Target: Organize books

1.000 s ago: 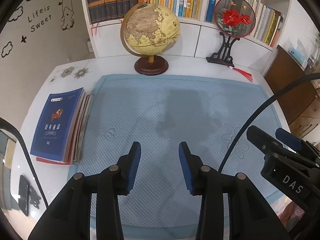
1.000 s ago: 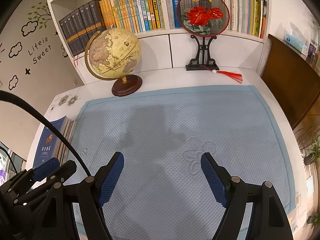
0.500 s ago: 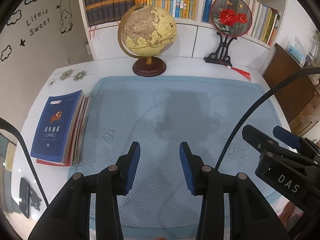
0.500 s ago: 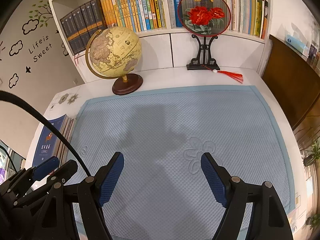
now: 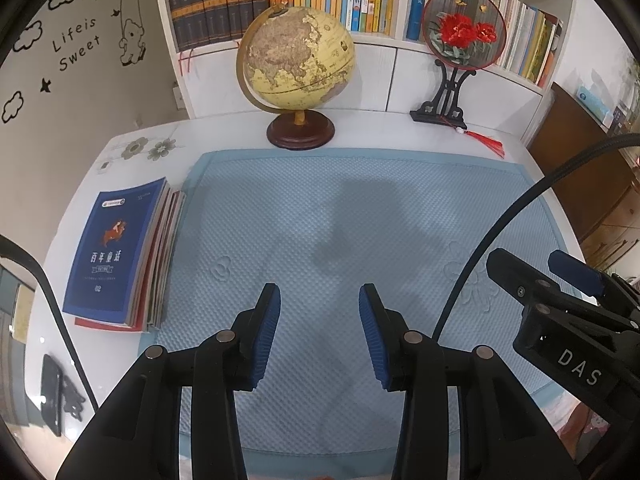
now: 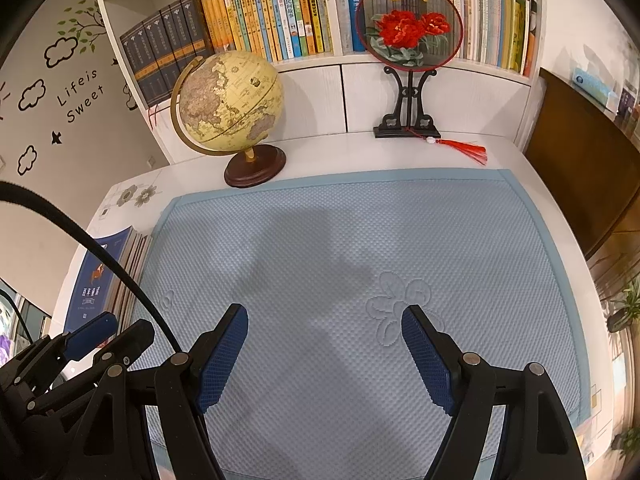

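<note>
hovering left gripper [image 5: 319,300], book stack [image 5: 120,256] left

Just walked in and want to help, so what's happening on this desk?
A person holds a gripper in each hand above the blue mat. The left gripper and right gripper are both open and empty. The stack of books lies untouched at the mat's left edge, near the globe and bookshelf. No book is picked up yet.

Mat [image 5: 360,208] – quilted cloth, dimpled, matt. Book stack [image 5: 120,256]: glossy paper cover on top. Globe [image 5: 296,56] w/ polished wood base (brassy arc). Gripper pads [image 5: 266,336] – ribbed rubbery blue, matt.
</note>
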`<action>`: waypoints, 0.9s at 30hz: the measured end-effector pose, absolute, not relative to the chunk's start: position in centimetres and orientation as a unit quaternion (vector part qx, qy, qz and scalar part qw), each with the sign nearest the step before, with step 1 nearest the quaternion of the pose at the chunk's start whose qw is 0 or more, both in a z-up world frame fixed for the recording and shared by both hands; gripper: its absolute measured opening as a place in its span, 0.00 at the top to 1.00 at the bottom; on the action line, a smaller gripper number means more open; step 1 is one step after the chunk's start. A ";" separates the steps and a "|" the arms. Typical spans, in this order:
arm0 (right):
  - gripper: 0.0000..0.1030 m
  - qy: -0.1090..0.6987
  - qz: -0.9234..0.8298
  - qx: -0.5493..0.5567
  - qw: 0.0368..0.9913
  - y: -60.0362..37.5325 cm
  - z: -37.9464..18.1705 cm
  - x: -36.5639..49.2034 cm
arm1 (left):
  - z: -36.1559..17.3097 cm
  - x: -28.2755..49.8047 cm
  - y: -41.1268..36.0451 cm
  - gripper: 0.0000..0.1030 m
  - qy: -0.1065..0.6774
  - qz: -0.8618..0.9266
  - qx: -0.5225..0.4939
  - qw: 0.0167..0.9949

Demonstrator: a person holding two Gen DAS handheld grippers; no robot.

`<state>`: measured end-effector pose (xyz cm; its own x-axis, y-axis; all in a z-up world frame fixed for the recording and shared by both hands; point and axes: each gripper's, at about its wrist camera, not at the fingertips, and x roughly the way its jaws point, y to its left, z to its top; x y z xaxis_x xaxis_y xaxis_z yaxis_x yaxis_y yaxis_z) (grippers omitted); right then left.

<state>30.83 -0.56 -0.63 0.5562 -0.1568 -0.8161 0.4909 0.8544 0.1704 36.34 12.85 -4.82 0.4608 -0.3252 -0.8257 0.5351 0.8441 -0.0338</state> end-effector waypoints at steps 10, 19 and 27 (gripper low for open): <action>0.25 0.434 -0.183 0.195 0.860 -0.1 -0.8 30.8 | -4.7 36.1 13.0 0.63 0.452 -0.256 0.119 0.846; 0.25 0.429 -0.177 0.181 0.867 0.9 -0.3 30.3 | -4.9 35.4 13.3 0.62 0.457 -0.254 0.126 0.843; 0.25 0.438 -0.170 0.190 0.862 0.9 -1.0 29.8 | -5.2 35.3 13.7 0.62 0.462 -0.240 0.119 0.845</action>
